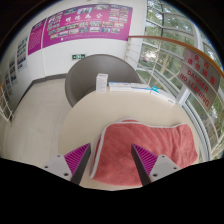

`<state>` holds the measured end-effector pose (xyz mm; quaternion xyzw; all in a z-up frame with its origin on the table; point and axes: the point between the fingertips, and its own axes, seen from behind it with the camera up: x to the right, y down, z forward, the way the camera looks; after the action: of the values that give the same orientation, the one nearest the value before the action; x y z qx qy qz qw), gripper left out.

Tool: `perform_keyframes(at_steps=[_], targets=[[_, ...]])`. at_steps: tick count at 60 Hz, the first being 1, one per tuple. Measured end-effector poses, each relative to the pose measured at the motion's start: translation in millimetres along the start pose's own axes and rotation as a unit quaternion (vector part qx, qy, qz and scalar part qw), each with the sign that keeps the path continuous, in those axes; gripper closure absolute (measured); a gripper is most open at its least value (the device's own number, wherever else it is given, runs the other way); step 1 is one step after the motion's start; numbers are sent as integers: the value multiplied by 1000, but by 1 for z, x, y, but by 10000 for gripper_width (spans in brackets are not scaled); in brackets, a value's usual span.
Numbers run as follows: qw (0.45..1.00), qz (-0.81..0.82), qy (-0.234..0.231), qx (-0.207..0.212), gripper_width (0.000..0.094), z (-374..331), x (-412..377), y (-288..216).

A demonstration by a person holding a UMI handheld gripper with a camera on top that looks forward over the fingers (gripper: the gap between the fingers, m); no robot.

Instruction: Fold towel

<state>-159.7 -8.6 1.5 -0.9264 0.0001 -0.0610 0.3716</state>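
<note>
Fingers [82,158] spread over soft, rumpled pink towel [140,152].

Pale round table [90,125] on light floor [35,110]; white wall [60,55] carrying magenta posters [85,25]; glazed partition with windows [185,50] alongside; grey rounded chair [95,75] beyond table

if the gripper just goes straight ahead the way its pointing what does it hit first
Most likely the pink towel, which lies flat on the white table just ahead of the open gripper and partly between its fingers. The gripper's height above the towel is unclear, so it might skim over it.
</note>
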Motion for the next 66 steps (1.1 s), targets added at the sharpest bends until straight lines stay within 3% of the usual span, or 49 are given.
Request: perform_keyframes(at_steps=[6, 19, 27, 34, 43, 51, 57, 66], targets=[[1000, -11, -1, -18, 259, 19, -2, 6], [998, -65, 2, 11, 851, 24, 0, -2], [998, -66, -4, 20, 892, 26, -1, -5], [998, -32, -47, 31, 896, 14, -21, -16], [987, 15, -126, 95, 896, -36, -51, -69], [974, 52, -169, 144, 896, -81, -40, -123], [972, 73, -164, 151, 897, -74, -5, -135], [986, 70, -104, 107, 882, -18, 73, -102]])
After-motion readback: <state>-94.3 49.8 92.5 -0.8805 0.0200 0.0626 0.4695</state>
